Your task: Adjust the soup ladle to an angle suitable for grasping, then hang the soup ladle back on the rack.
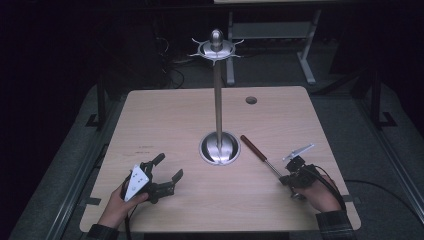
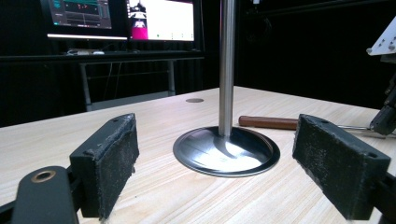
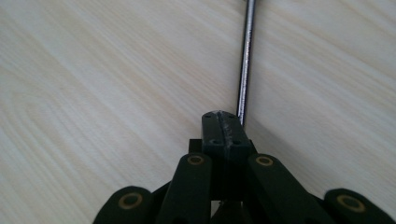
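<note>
Judging by how things lie, the job looks barely begun. Nearest me, the right hand-held gripper (image 1: 291, 177) has its jaws pressed together, and in the right gripper view its tips (image 3: 223, 122) sit just beside the thin steel shaft of the utensil (image 3: 244, 60); whether the shaft is actually pinched I cannot tell. The utensil (image 1: 260, 154), with its dark wooden handle, lies flat on the worktop (image 1: 165, 115), just right of the stand (image 1: 218, 107), the handle end near the stand's round base. The left hand-held gripper (image 1: 167, 172) rests left of the stand with its jaws spread wide and nothing between them; its view looks straight at the base (image 2: 226, 151). Left to do, I'd guess: lift the utensil and hang it on one of the hooks at the stand's top, all of which are bare. The worktop is pale wood with a small round grommet (image 1: 251, 100) behind the stand. Beyond it the room is dark, with lit monitors (image 2: 161, 18) and table frames.
</note>
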`<state>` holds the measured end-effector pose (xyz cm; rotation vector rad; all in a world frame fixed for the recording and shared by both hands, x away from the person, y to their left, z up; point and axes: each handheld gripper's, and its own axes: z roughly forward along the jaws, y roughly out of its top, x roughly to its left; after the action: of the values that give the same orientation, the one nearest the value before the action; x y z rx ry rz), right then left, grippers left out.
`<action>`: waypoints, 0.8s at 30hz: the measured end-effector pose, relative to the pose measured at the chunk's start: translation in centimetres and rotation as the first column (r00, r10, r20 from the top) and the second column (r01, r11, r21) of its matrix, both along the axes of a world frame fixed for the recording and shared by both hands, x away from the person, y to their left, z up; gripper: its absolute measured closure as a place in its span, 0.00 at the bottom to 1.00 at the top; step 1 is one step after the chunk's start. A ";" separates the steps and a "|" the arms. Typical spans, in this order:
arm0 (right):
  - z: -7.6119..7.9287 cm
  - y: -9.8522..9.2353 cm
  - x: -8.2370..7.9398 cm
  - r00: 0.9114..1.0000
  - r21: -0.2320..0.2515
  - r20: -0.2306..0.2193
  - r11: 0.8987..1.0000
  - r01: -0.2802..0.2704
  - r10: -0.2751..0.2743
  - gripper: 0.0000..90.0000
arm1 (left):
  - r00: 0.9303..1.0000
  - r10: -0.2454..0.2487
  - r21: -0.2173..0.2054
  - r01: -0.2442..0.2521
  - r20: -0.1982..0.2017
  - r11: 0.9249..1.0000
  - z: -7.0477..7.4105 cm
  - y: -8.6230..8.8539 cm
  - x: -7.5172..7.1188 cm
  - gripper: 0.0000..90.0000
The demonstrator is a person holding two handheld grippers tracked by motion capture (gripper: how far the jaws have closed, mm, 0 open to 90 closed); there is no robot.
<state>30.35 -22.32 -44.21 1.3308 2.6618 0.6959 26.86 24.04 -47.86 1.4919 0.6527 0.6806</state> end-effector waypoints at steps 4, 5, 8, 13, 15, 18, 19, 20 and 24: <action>0.0 -0.6 0.3 1.000 0.006 0.002 1.000 0.011 -0.011 1.00 | 1.000 0.000 -0.002 0.000 -0.001 1.000 0.0 0.0 0.0 0.15; 0.0 -0.6 0.3 1.000 0.013 -0.001 1.000 0.014 -0.014 1.00 | 1.000 0.000 -0.002 0.000 -0.001 1.000 0.0 0.0 0.0 0.15; 0.2 -0.7 0.2 1.000 0.046 -0.001 0.999 0.011 -0.011 1.00 | 1.000 0.000 -0.002 0.000 0.000 1.000 0.0 0.0 0.0 0.15; 0.8 -0.5 0.2 1.000 0.076 0.017 0.997 0.004 -0.005 1.00 | 1.000 0.000 -0.004 0.000 0.000 1.000 0.0 0.0 0.0 0.15; 1.0 -0.5 0.5 0.999 0.088 0.030 0.996 0.008 -0.011 1.00 | 1.000 0.001 -0.008 -0.001 0.000 1.000 0.0 0.0 0.0 0.15; 1.4 -0.5 1.2 0.999 0.121 0.045 0.992 0.020 -0.026 0.95 | 1.000 -0.002 0.001 0.002 0.007 1.000 0.0 0.0 0.0 0.15; 1.5 -0.5 1.4 0.998 0.125 0.055 0.992 0.017 -0.024 0.94 | 1.000 0.000 -0.003 0.000 0.000 1.000 0.0 0.0 0.0 0.15; 1.5 -0.5 1.4 0.998 0.125 0.055 0.992 0.017 -0.024 0.94 | 1.000 0.001 -0.005 -0.001 0.000 1.000 0.0 0.0 0.0 0.15; 2.0 -0.3 2.6 0.997 0.140 0.071 0.990 0.027 -0.038 0.88 | 1.000 0.002 -0.002 -0.002 0.005 1.000 0.0 0.0 0.0 0.15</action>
<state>32.93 -22.67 -42.19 1.3488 2.5696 0.9229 26.86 24.05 -47.86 1.4870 0.6510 0.6848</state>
